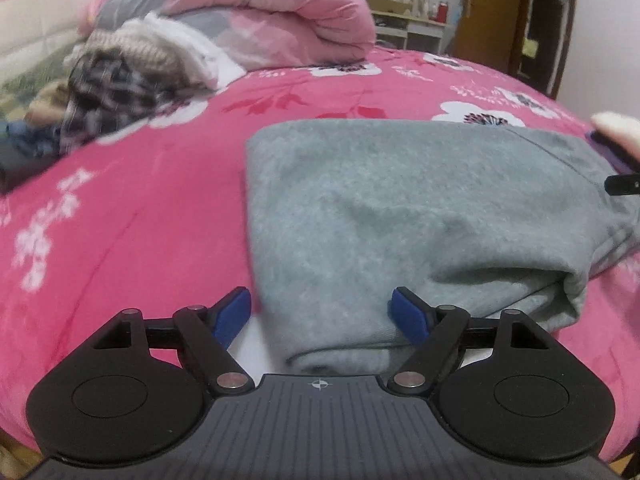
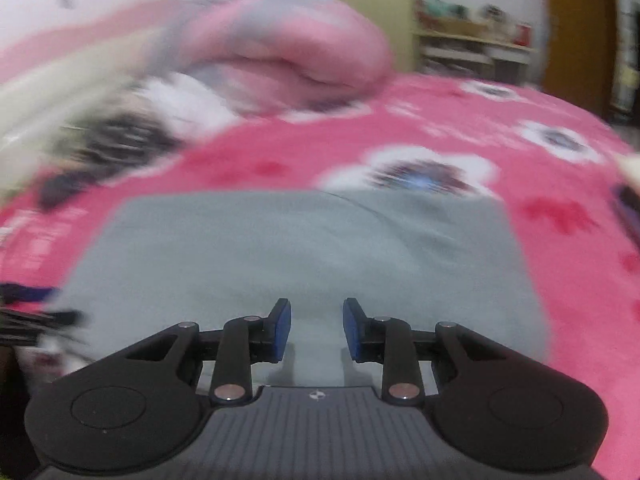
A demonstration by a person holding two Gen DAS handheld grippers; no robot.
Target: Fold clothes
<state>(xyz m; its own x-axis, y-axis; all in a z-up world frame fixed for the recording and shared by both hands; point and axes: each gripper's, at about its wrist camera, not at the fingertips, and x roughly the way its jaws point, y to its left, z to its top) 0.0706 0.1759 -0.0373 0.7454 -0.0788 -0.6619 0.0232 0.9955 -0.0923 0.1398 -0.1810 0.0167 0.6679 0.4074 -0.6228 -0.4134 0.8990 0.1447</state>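
Note:
A grey garment [image 1: 408, 216] lies folded into a thick rectangle on the pink flowered bed cover [image 1: 120, 240]. My left gripper [image 1: 320, 314] is open at its near left corner, blue pads wide apart with the folded edge between them but not clamped. In the right wrist view, which is blurred by motion, the same grey garment [image 2: 304, 264] fills the middle and my right gripper [image 2: 317, 330] hovers just over its near edge, open with a narrow gap and nothing in it. A tip of the right gripper [image 1: 622, 184] shows at the left wrist view's right edge.
A heap of unfolded clothes [image 1: 120, 76], checked and knitted, lies at the back left. A rolled pink and grey quilt [image 1: 272, 12] sits behind it. Beyond the bed are a shelf unit [image 1: 412, 20] and a wooden door [image 1: 496, 8].

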